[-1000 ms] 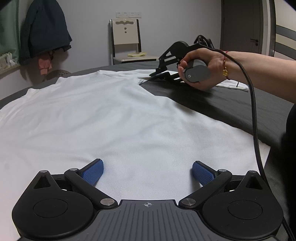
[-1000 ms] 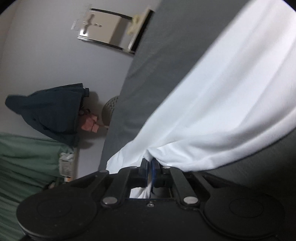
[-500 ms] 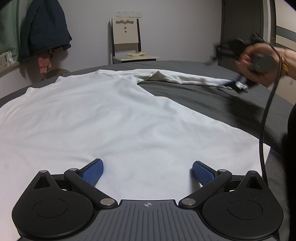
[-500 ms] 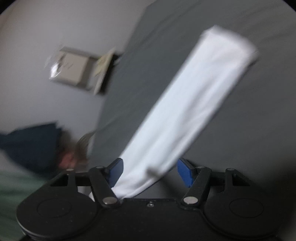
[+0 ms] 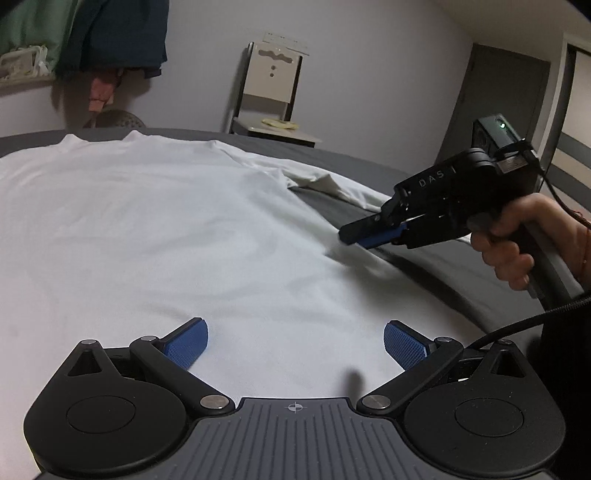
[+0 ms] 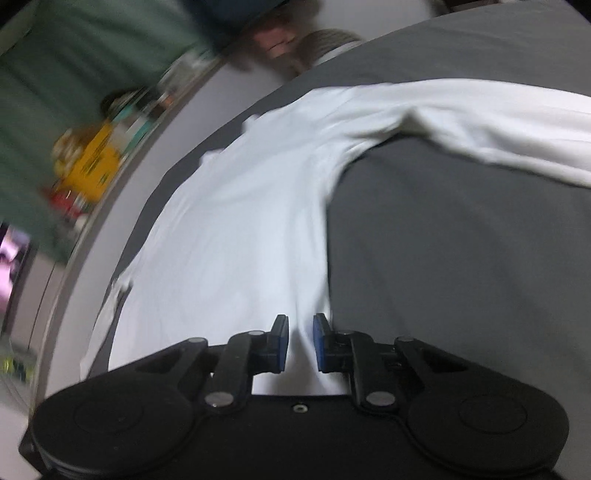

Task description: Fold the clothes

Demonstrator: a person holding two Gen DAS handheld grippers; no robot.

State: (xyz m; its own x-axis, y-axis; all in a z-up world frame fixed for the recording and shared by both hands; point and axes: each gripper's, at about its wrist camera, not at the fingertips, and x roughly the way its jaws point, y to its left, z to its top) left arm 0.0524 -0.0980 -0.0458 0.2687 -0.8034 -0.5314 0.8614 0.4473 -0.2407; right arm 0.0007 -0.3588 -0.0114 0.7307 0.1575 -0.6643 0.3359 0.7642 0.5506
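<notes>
A white long-sleeved shirt (image 5: 184, 229) lies spread flat on the dark grey bed surface (image 5: 424, 266). Its right sleeve (image 5: 332, 184) stretches away to the right. My left gripper (image 5: 295, 341) hovers open over the shirt's lower part, nothing between its blue pads. A hand (image 5: 506, 243) holds my right gripper (image 5: 354, 236) just above the shirt's right side edge, casting a shadow on it. In the right wrist view the right gripper (image 6: 300, 343) shows a narrow gap between its pads, with the shirt (image 6: 240, 229) edge beyond and the sleeve (image 6: 480, 125) further off.
A chair (image 5: 273, 92) stands against the far wall beyond the bed. A dark jacket (image 5: 122, 33) hangs at the upper left. A door (image 5: 498, 103) is at the back right. A black cable (image 5: 517, 325) trails from the right gripper beside the left gripper's body.
My right gripper let go of the sleeve, swung out to the far right, then came back to the shirt's right side edge with its jaws narrowed. The left gripper stayed open.
</notes>
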